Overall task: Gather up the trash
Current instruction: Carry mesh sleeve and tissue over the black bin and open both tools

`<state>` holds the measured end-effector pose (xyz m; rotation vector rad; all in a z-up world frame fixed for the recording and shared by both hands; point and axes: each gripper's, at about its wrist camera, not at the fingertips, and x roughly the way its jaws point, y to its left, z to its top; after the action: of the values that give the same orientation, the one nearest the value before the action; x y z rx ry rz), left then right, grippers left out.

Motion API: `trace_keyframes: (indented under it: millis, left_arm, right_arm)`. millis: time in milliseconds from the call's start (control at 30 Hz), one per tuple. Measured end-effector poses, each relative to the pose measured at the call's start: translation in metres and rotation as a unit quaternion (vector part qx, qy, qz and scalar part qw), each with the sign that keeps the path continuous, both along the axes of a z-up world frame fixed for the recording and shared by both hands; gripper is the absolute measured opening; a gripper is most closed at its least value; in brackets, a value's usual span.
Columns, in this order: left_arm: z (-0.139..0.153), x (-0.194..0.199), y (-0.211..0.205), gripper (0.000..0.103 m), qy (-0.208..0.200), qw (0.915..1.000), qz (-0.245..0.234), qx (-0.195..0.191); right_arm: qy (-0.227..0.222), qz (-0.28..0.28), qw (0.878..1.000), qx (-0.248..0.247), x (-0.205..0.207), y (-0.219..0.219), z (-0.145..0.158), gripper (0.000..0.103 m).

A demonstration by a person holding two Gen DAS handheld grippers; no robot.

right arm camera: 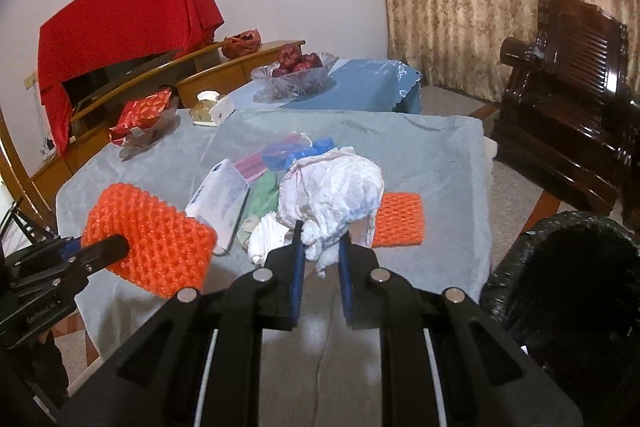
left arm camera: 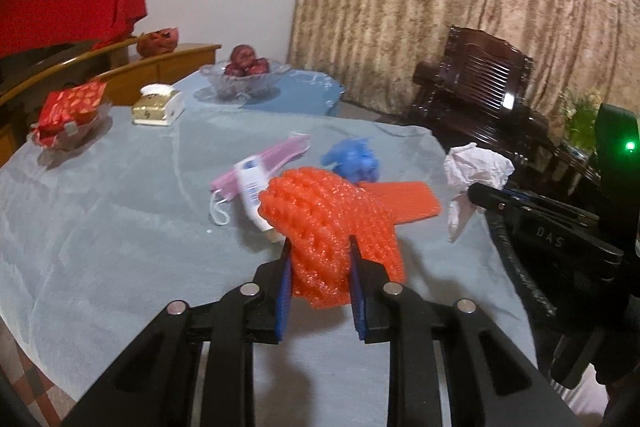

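My left gripper (left arm camera: 320, 247) is shut on an orange foam fruit net (left arm camera: 332, 223) and holds it above the table; it also shows in the right wrist view (right arm camera: 148, 235). My right gripper (right arm camera: 322, 231) is shut on a crumpled white tissue (right arm camera: 332, 191), lifted near the table's right edge; the tissue also shows in the left wrist view (left arm camera: 476, 175). On the table lie a second orange net (right arm camera: 400, 219), a pink face mask (left arm camera: 264, 163), a white tube (left arm camera: 252, 191), a blue crumpled glove (left arm camera: 352, 157) and a green item (right arm camera: 264, 195).
A black-lined trash bin (right arm camera: 560, 267) stands right of the table. A glass fruit bowl (left arm camera: 244, 75), a tissue box (left arm camera: 158, 105) and a red packet in a dish (left arm camera: 70, 115) sit at the far side. A dark wooden armchair (left arm camera: 480, 83) stands beyond.
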<state>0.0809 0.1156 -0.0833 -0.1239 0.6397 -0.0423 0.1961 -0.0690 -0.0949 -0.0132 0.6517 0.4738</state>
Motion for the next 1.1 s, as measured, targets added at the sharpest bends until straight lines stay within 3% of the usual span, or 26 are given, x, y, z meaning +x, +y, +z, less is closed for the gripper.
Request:
trace_keyframes:
  millis: [567,1100]
  left_arm:
    - [0.021,0.009,-0.079,0.024,-0.029,0.9965,-0.078,0.006]
    - [0.018,0.031,-0.200,0.024,-0.038,0.9791,-0.199,0.007]
  right_arm:
    - [-0.029,-0.061,0.998,0.009,-0.043,-0.070,0.024,0.014]
    - [-0.034,-0.197,0.980,-0.013,-0.070,-0.193,0.014,0.015]
